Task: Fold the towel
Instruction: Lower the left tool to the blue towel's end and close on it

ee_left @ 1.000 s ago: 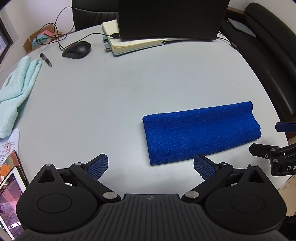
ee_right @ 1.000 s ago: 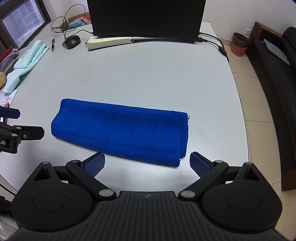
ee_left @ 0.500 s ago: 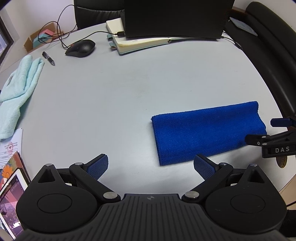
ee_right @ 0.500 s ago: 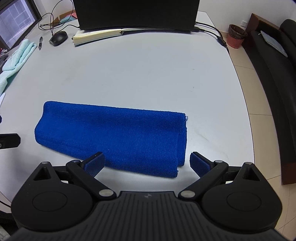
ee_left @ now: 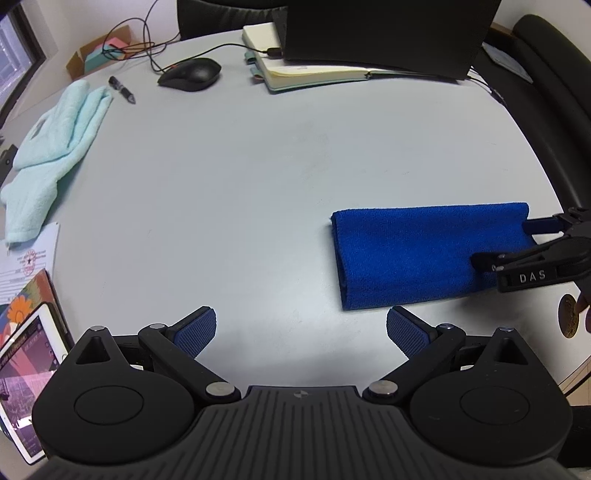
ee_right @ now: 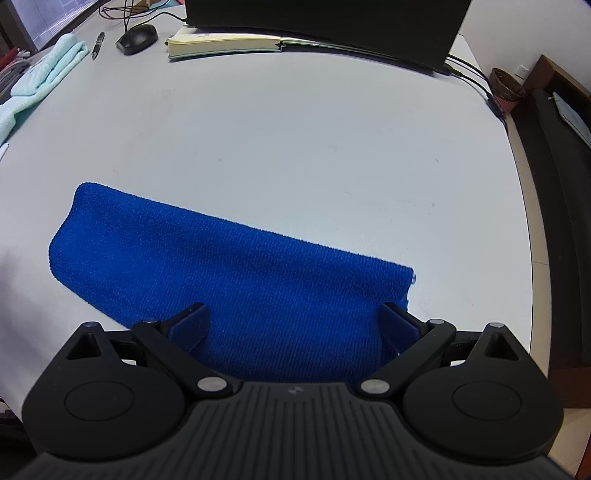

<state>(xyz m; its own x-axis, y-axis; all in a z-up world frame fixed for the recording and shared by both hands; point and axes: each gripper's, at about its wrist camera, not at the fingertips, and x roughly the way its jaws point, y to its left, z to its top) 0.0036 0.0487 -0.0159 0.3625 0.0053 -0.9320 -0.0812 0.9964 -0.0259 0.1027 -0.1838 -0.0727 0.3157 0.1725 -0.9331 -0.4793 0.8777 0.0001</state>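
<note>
**Blue towel between my right fingers, left hand held back**

My right hand-held gripper (ee_right: 293, 323) has its fingers spread wide, one on each side of the near end of the blue towel (ee_right: 229, 273). The towel lies folded into a long strip on the grey bench (ee_right: 295, 140), and its cloth fills the gap between my two blue pads (ee_right: 188, 326). I cannot tell whether the pads touch the cloth or hover just above it. The towel's right end, with its layered edges, sits close to my right pad; its rounded left end reaches away toward the bench's left side.

My left hand-held gripper (ee_left: 301, 326) is also spread apart and holds nothing. It sits over bare bench, near the towel's (ee_left: 424, 254) left end, which lies just ahead of its right finger. From this side I see my right hand-held gripper (ee_left: 513, 243) at the towel's far end, one finger over the cloth.

Along the far edge of the bench sit a black mouse (ee_left: 190, 74), a pen (ee_left: 122, 88), an open notebook (ee_left: 314, 72) and a dark laptop (ee_left: 388, 33). A pale green towel (ee_left: 51, 147) lies crumpled at the left.
</note>
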